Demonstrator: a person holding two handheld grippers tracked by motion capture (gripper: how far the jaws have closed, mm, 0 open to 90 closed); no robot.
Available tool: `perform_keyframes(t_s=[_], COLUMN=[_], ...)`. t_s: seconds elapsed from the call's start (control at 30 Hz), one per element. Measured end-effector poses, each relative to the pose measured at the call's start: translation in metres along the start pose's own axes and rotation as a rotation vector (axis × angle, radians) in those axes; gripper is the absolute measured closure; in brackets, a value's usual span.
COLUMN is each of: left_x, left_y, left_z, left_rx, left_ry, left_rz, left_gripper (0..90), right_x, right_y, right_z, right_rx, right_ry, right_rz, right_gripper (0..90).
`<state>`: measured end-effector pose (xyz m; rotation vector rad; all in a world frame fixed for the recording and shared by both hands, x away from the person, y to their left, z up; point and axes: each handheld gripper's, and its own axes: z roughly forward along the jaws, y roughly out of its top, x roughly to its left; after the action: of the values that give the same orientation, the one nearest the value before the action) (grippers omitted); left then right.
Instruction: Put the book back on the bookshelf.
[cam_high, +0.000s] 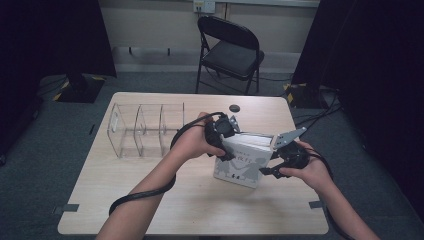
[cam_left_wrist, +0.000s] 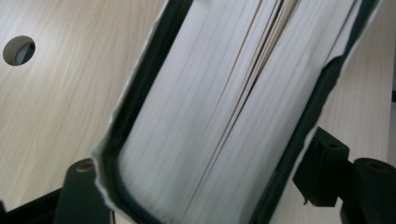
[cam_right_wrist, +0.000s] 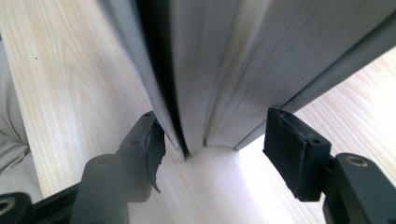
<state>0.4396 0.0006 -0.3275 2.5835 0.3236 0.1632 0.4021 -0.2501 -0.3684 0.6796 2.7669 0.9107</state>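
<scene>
Grippers number two, one in each of the person's hands, and both are at the one book (cam_high: 243, 161) standing a little right of centre in the high view. The left gripper (cam_high: 220, 142) sits at the book's upper left corner. In the left gripper view the page block (cam_left_wrist: 224, 112) runs up between its two black jaws; the left jaw lies against the cover, while the right pad (cam_left_wrist: 322, 172) stands just clear of the other cover, so this gripper is half closed around the book without a firm pinch that I can see. The right gripper (cam_high: 280, 162) is at the book's right edge. In the right gripper view its jaws straddle the book's lower end (cam_right_wrist: 201, 116); the left pad (cam_right_wrist: 152, 149) is just beside the cover and the right pad (cam_right_wrist: 294, 154) stands apart from it, so these jaws are open about the book.

One white book with dark lettering stands upright on the table (cam_high: 150, 200), its pages facing up and away. One clear plastic organizer (cam_high: 145, 129) with three compartments rests at the left of the tabletop, well apart from the book. One round cable hole (cam_high: 234, 108) shows near the table's far edge. One black folding chair (cam_high: 230, 50) stands beyond the table at the top of the frame.
</scene>
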Motion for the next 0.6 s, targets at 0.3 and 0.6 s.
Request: perform_keyframes(t_s=[0.3,0.6], left_x=[-0.006,-0.013], left_y=[0.0,0.001], left_z=[-0.005,-0.01], left_rx=[0.019,0.054], left_ry=[-0.021,-0.054], left_rz=[-0.022,-0.02], left_gripper=[40.7,47.9], right_x=[-0.004,-0.009], right_y=[-0.001,-0.004], right_z=[-0.001,-0.002], right_rx=[-0.007,-0.02], right_ry=[-0.032,-0.05], right_rz=[0.012,0.029], right_gripper=[38.1,37.9])
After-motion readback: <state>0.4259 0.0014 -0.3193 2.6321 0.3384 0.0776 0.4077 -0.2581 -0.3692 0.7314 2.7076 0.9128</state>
